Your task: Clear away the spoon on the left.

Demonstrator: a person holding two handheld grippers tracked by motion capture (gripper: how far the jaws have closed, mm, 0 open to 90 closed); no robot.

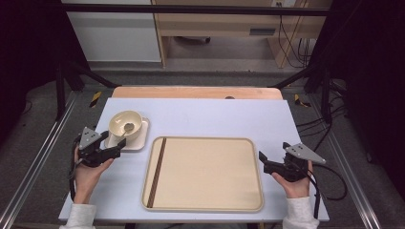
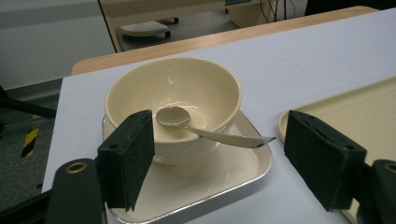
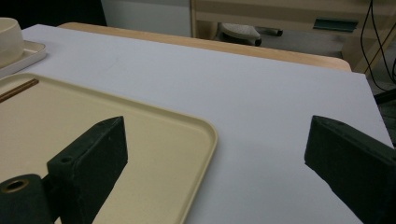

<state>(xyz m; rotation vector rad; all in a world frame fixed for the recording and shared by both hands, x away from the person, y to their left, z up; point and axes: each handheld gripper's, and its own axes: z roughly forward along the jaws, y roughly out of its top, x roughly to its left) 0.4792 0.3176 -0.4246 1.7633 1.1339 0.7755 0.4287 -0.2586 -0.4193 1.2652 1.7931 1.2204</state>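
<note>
bowl (image 2: 173,100) holding spoon (image 2: 205,130) sits on plate (image 2: 224,182) beside tray (image 1: 203,174).

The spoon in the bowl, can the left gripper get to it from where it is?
Probably yes. The left gripper is open right in front of the bowl, and the spoon handle pokes out over the rim toward it, with nothing in between.
</note>
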